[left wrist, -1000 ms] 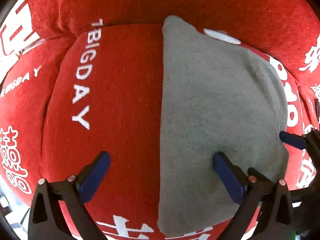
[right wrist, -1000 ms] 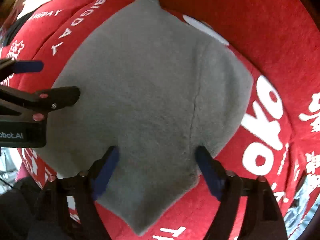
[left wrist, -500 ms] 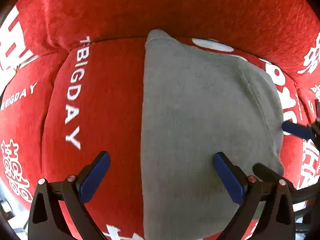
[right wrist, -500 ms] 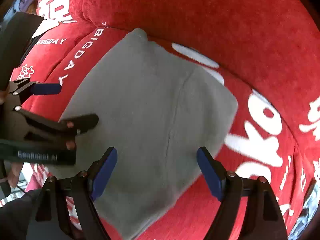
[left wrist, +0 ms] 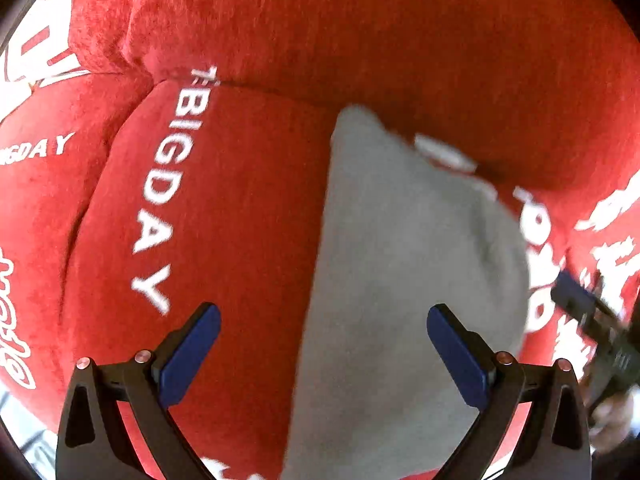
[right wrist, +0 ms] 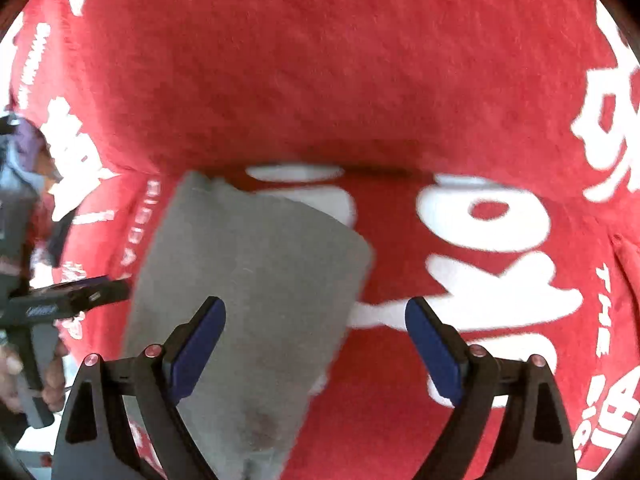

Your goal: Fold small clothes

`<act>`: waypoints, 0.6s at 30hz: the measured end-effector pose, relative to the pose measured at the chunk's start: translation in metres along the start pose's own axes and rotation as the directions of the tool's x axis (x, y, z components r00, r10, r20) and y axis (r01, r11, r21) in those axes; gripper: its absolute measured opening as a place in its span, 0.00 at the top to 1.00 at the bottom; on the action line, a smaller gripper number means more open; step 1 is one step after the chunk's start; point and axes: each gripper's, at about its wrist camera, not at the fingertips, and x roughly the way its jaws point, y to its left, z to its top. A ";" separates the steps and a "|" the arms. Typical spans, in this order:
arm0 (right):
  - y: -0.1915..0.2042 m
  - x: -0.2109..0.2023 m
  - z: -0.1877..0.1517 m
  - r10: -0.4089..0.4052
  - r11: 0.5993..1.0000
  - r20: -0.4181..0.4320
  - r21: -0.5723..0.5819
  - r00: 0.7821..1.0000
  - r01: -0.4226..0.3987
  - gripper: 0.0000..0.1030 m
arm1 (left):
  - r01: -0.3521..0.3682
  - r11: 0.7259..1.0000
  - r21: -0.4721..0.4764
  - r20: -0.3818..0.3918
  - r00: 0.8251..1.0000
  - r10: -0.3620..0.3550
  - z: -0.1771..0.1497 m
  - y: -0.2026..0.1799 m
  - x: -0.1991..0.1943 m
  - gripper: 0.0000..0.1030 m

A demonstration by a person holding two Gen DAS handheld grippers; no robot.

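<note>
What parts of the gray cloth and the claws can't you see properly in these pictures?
- Gray cloth: in the left wrist view its near end runs off the bottom edge; motion blur smears its right side.
- Gray cloth in the right wrist view: the near end is hidden behind the right claw and cut by the edge.
- Layers underneath the cloth: hidden by its top surface.
- Left claw: both views show it only partly.

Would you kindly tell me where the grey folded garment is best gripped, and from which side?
I would pinch the grey garment at its free right edge with the right tongs, coming from the bare red sofa cover beside it. That edge is exposed; the cloth's middle lies flat and offers no lip.
</note>
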 end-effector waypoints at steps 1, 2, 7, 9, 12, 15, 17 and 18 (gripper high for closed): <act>0.008 0.003 0.003 0.035 0.999 -0.005 -0.027 0.999 -0.035 0.09 | 0.009 1.000 0.002 -0.003 1.000 -0.009 0.006 -0.006 0.004 0.00; 0.019 0.009 0.005 0.067 0.996 -0.020 -0.059 0.998 -0.068 0.09 | 0.008 1.000 0.022 -0.011 1.000 -0.008 0.011 -0.014 0.010 0.00; 0.028 0.065 0.012 -0.017 0.994 -0.119 -0.110 0.993 0.004 0.10 | -0.156 0.980 0.121 -0.063 0.984 0.165 0.033 -0.036 0.060 0.00; 0.007 0.071 0.014 -0.058 0.998 -0.113 -0.044 0.992 0.053 0.10 | -0.099 0.994 0.043 -0.094 0.990 0.103 0.042 -0.025 0.066 0.00; -0.004 0.049 0.013 -0.116 0.993 -0.058 0.011 0.992 0.117 0.09 | -0.113 0.994 -0.010 -0.063 0.992 0.112 0.041 -0.013 0.049 0.00; 0.004 0.017 -0.006 -0.168 0.984 0.014 -0.059 0.986 0.168 0.09 | -0.126 0.991 0.048 -0.005 0.992 0.126 0.016 -0.015 0.020 0.00; 0.011 0.006 -0.024 -0.189 0.975 0.019 -0.116 0.982 0.190 0.09 | -0.111 0.990 0.092 0.006 0.994 0.111 -0.009 -0.025 0.006 0.00; 0.012 0.002 -0.034 -0.185 0.975 0.016 -0.122 0.983 0.185 0.09 | -0.098 0.987 0.126 0.009 0.995 0.098 -0.026 -0.034 -0.001 0.00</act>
